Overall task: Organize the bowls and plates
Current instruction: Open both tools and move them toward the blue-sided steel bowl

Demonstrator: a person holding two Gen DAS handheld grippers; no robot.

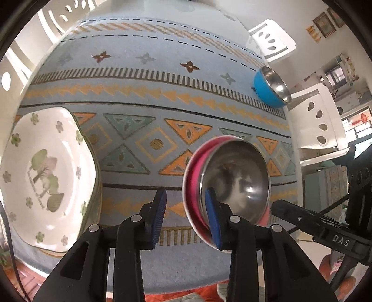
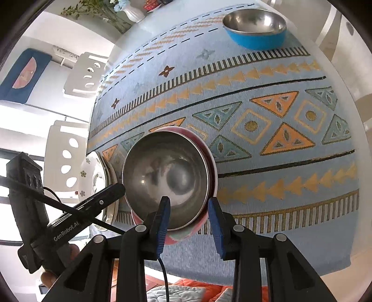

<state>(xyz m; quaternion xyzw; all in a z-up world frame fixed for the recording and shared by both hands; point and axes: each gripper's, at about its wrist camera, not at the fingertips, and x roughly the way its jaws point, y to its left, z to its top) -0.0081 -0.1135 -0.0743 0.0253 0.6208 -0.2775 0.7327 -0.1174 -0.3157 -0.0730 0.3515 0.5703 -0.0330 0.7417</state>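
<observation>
Your right gripper [image 2: 189, 221] is pinching the pink bowl [image 2: 167, 176]: one blue pad sits inside the steel lining and the other is outside the pink wall, with the near rim caught between them. In the left wrist view the bowl looks tipped, its mouth turned towards the camera and its pink side blurred.

Your left gripper [image 1: 186, 216] is spread, with only the patterned tablecloth [image 1: 139, 93] showing in the gap. Its right-hand pad crosses the pink bowl's left rim, and I can't tell whether it touches the rim. From the right wrist camera, that gripper's black fingertip [image 2: 116, 188] is right at the bowl's left edge.

Taking the pink bowl as your marker, the flowered plate [image 1: 44, 176] lies to its left, near the same edge of the cloth and apart from the bowl. The blue bowl [image 2: 255, 40] stands upright well beyond the pink one and off to its right, close to the far edge of the cloth, showing its steel inside. White chairs [image 1: 320, 120] stand past the table on the pink bowl's right. From the right wrist camera, a white vase of flowers [image 2: 132, 11] sits far beyond the pink bowl, off the cloth.
</observation>
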